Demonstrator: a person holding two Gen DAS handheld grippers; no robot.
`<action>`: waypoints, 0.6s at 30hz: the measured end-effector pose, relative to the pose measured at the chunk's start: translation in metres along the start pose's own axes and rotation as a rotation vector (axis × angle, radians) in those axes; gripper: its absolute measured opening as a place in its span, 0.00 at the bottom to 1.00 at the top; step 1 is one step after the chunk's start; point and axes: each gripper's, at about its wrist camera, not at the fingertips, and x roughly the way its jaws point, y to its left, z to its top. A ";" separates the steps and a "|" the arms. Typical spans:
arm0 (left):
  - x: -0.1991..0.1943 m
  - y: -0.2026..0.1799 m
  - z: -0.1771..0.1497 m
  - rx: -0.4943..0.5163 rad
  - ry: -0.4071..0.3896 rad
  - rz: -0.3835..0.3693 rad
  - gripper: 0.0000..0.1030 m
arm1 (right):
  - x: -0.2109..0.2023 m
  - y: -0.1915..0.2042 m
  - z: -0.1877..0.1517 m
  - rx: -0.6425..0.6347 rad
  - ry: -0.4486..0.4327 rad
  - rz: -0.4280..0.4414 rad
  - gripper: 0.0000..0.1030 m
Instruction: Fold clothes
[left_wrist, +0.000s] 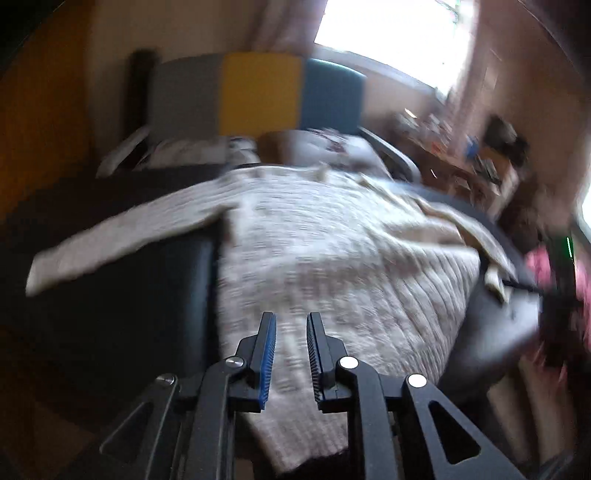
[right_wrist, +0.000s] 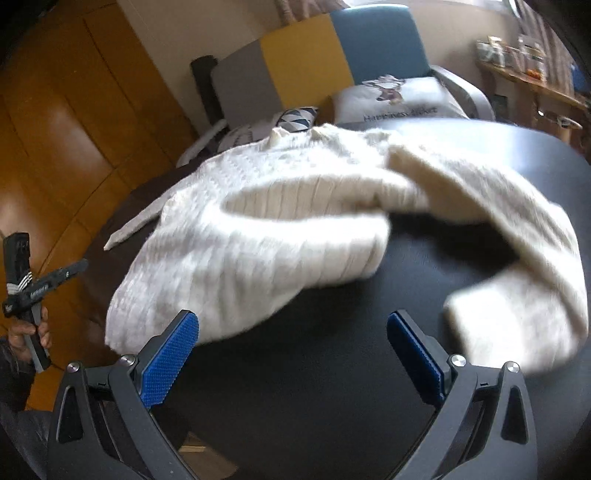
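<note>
A cream knitted sweater (left_wrist: 332, 240) lies spread on a dark round table (left_wrist: 110, 314), one sleeve (left_wrist: 110, 240) stretched to the left. In the right wrist view the sweater (right_wrist: 258, 240) has its hem bunched and folded over, and a sleeve (right_wrist: 517, 295) curls down the right side. My left gripper (left_wrist: 290, 317) hovers over the near hem with a narrow gap between its blue pads and nothing pinched. It also shows at the far left, the left gripper (right_wrist: 22, 280) held in a hand. My right gripper (right_wrist: 293, 321) stands wide open over bare table (right_wrist: 314, 369), just short of the sweater.
Behind the table stands seating with grey, yellow (right_wrist: 306, 55) and blue back panels and printed cushions (right_wrist: 399, 99). A cluttered wooden shelf (right_wrist: 524, 74) runs along the right wall under a bright window. Orange wooden floor (right_wrist: 55, 129) lies to the left.
</note>
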 end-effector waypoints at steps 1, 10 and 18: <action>0.012 -0.009 0.002 0.028 0.030 -0.023 0.16 | 0.003 -0.005 0.006 -0.009 0.010 0.010 1.00; 0.113 -0.044 0.010 0.134 0.283 -0.073 0.18 | 0.056 -0.044 0.035 -0.070 0.145 0.149 1.00; 0.132 -0.030 0.026 0.050 0.375 -0.103 0.18 | 0.089 0.004 0.058 -0.159 0.301 0.540 1.00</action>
